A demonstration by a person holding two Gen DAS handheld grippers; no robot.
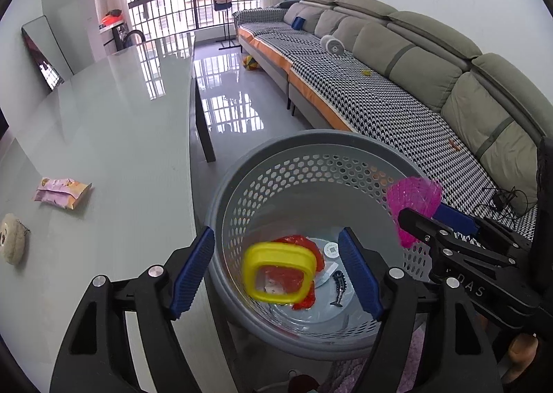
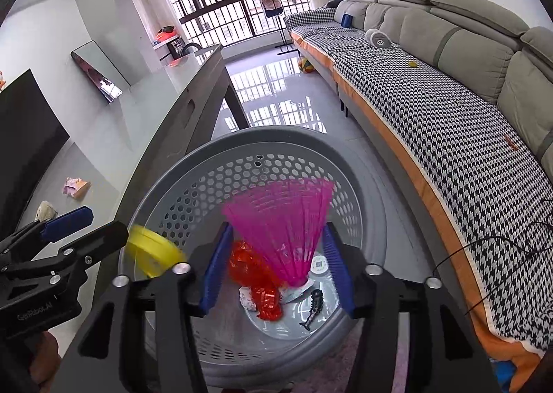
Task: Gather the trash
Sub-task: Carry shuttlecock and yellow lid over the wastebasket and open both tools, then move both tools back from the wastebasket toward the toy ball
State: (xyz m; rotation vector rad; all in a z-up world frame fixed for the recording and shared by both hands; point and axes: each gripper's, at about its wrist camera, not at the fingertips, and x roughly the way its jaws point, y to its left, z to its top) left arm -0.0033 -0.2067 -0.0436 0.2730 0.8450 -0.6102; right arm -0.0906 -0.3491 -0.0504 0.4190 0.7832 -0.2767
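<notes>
With both claws wide open over the bin [image 1: 311,140], my left claw [image 1: 276,275] sat nearer the snack wrapper [image 1: 62,192] at ten o'clock on the bench [image 1: 103,116], while the yellow ring [image 1: 278,270] and pink net [image 2: 287,227] hung loose between their fingers.

The right gripper [image 1: 420,216] body reads "DAS"; the left gripper [image 2: 86,223] body reads "GenRobot.AI".

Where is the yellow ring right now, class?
In both views the yellow ring is mid-air over the grey perforated basket, between the left gripper's open fingers, above the red wrapper.
</notes>
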